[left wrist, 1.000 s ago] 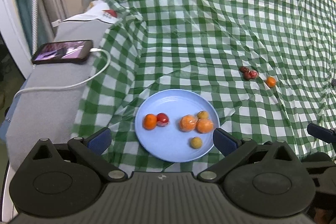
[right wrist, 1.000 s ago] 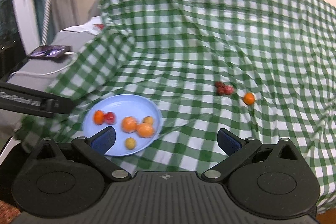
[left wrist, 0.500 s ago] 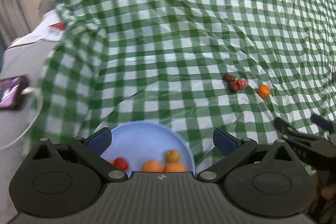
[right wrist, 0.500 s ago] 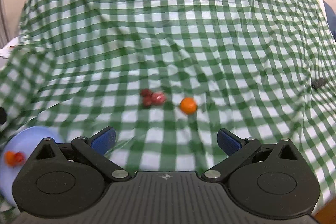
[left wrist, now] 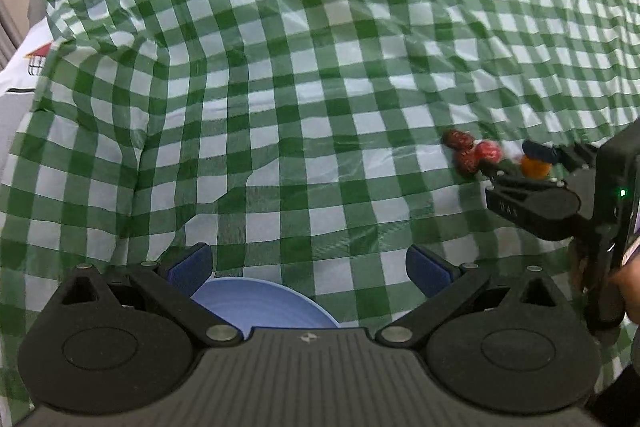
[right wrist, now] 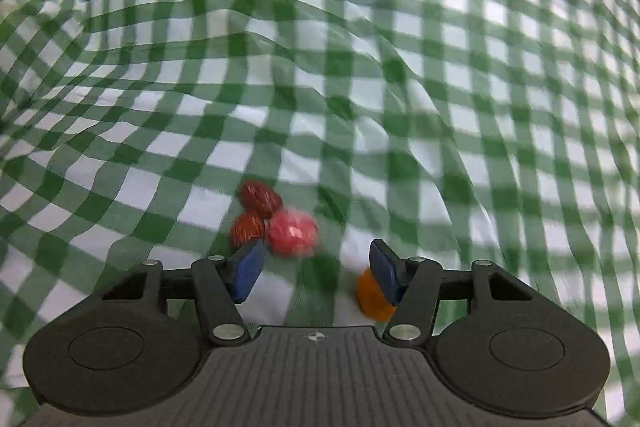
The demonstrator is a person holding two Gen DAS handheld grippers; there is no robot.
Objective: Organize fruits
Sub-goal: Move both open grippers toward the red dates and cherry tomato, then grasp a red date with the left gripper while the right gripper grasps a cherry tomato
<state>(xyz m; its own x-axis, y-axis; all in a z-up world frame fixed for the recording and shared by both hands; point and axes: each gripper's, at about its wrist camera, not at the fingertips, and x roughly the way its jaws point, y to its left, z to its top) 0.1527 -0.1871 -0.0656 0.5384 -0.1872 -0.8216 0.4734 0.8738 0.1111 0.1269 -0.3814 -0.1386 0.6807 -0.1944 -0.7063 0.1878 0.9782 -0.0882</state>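
Two dark red fruits [right wrist: 256,207] and a brighter red one [right wrist: 293,233] lie together on the green checked cloth, with a small orange fruit [right wrist: 372,297] to their right. My right gripper [right wrist: 314,273] is open just in front of them, its right finger partly covering the orange fruit. The left wrist view shows the same red cluster [left wrist: 472,151], the orange fruit [left wrist: 534,167] and the right gripper [left wrist: 520,159] beside them. My left gripper [left wrist: 308,267] is open and empty above the far rim of the blue plate [left wrist: 260,301]; the fruits on the plate are hidden.
The wrinkled green checked cloth [left wrist: 300,67] covers the whole surface and rises in folds at the back. A white printed sheet [left wrist: 28,67] shows at the far left edge. A hand [left wrist: 624,287] holds the right gripper at the right edge.
The right gripper has moved forward to the red cluster and orange fruit and narrowed its jaws. The left gripper has moved forward, so the plate's fruits slid out of sight.
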